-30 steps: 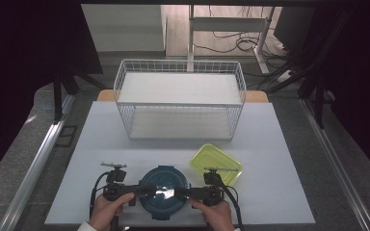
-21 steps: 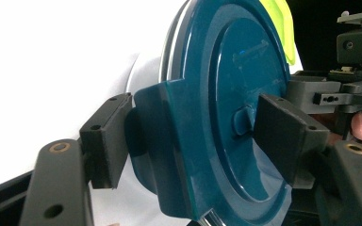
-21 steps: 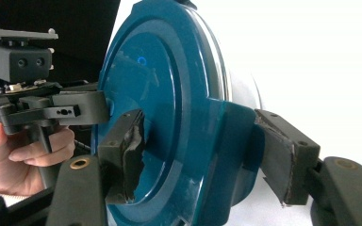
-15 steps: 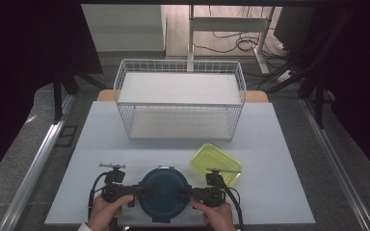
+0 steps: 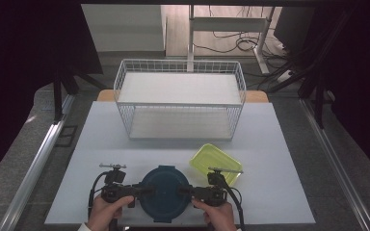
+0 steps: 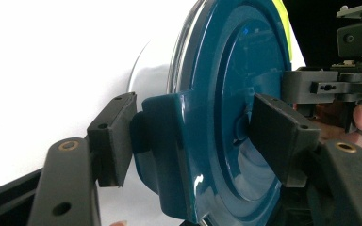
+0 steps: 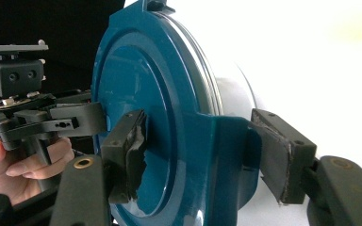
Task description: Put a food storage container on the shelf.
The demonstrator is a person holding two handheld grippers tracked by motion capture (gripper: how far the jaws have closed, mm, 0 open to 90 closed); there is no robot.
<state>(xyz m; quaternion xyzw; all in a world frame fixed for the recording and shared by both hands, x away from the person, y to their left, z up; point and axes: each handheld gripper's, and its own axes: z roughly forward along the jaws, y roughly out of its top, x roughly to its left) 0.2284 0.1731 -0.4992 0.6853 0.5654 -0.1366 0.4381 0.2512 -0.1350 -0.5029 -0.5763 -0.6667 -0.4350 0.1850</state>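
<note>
A round dark-teal container with a lid sits near the table's front edge. My left gripper comes in from its left and my right gripper from its right, a hand on each. In the left gripper view the jaws clamp the lid's side flap, one pad outside the flap and one on the lid top. In the right gripper view the jaws clamp the opposite flap the same way. Both pairs of jaws have just been closing onto these flaps.
A yellow-green rectangular lid lies just behind and to the right of the container. A white wire basket stands at the back of the white table. Dark floor and metal rails flank the table.
Both grippers' jaws have drawn in on the container's side flaps. The bright glare on the lid has gone. The hands have barely shifted.
</note>
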